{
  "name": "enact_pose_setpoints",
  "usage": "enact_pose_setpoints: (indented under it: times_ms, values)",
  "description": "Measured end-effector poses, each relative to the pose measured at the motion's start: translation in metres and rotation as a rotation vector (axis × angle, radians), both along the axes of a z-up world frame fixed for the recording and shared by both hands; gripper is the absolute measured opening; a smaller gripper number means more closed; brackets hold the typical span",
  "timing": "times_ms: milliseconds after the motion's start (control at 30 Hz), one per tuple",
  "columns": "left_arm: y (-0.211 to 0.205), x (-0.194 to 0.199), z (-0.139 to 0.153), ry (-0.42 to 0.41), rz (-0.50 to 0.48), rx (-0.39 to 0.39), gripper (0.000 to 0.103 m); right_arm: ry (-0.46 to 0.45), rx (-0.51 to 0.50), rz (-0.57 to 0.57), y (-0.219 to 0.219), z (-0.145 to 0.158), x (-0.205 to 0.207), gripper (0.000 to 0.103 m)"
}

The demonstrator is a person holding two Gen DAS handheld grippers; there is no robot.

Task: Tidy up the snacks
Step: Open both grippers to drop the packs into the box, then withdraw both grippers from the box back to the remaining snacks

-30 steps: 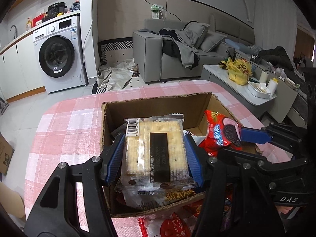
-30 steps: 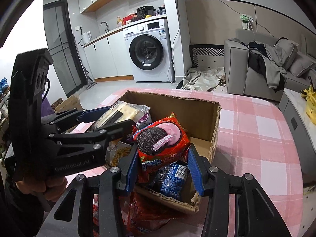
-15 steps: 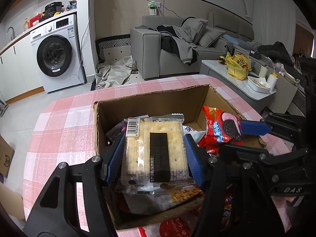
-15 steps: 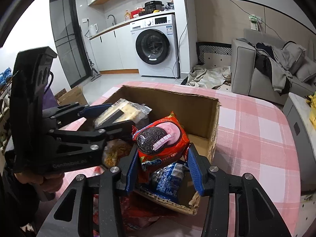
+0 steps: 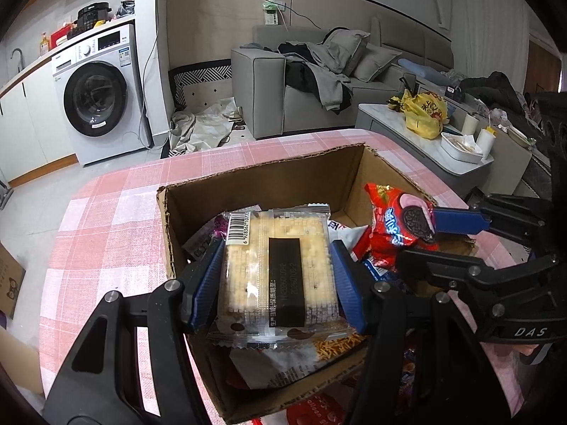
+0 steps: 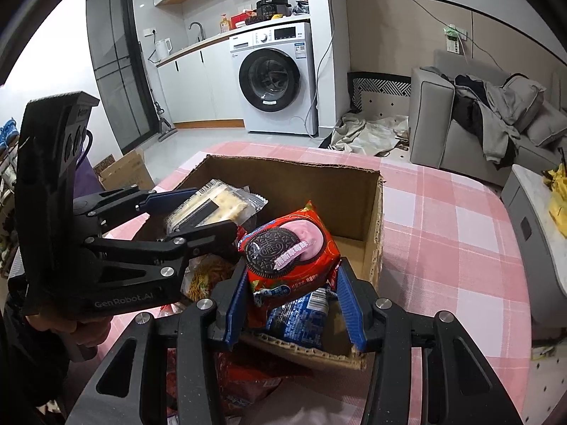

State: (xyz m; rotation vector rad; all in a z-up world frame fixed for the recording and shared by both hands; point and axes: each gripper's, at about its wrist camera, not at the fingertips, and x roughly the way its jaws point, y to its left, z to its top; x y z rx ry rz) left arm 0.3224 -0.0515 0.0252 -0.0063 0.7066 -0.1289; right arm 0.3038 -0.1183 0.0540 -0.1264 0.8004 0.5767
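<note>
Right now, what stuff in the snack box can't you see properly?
- Left wrist view: snacks under the cracker pack are mostly covered by it and the left gripper.
- Right wrist view: the blue packet is half hidden beneath the red Oreo pack, held by the right gripper.
- Both views: the cardboard box floor is buried; its near wall blocks the lowest snacks.
- Red wrappers below the box are unreadable, behind the gripper.

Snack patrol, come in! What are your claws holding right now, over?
Left gripper shut on cracker pack. Right gripper shut on red Oreo pack. Both held over the cardboard box, already holding snacks. Nothing blocking, over.
</note>
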Motion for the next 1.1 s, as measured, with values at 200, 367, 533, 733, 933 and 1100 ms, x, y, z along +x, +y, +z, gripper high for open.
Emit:
enact_pose_setpoints:
  times_ms: [200, 367, 533, 733, 933, 1100]
  values:
    - [-0.006, -0.005, 0.001, 0.016, -0.011, 0.022, 0.057, -0.041, 0.004, -0.018, 0.000, 0.007, -0.010, 0.053]
    - [0.000, -0.024, 0.013, -0.001, -0.007, -0.008, 0.084, -0.072, 0.046, -0.049, -0.012, 0.019, -0.025, 0.078]
    - [0.008, -0.055, 0.027, -0.031, 0.006, -0.022, 0.099, -0.090, 0.096, -0.097, -0.030, 0.028, -0.047, 0.102]
    - [0.023, -0.096, 0.033, -0.054, 0.053, -0.045, 0.102, -0.068, 0.122, -0.135, -0.046, 0.025, -0.069, 0.103]
    - [0.035, -0.136, 0.030, -0.054, 0.090, -0.064, 0.102, -0.058, 0.099, -0.127, -0.048, 0.013, -0.093, 0.103]
    - [0.038, -0.166, 0.021, -0.052, 0.108, -0.064, 0.102, -0.040, 0.083, -0.111, -0.049, 0.001, -0.112, 0.103]
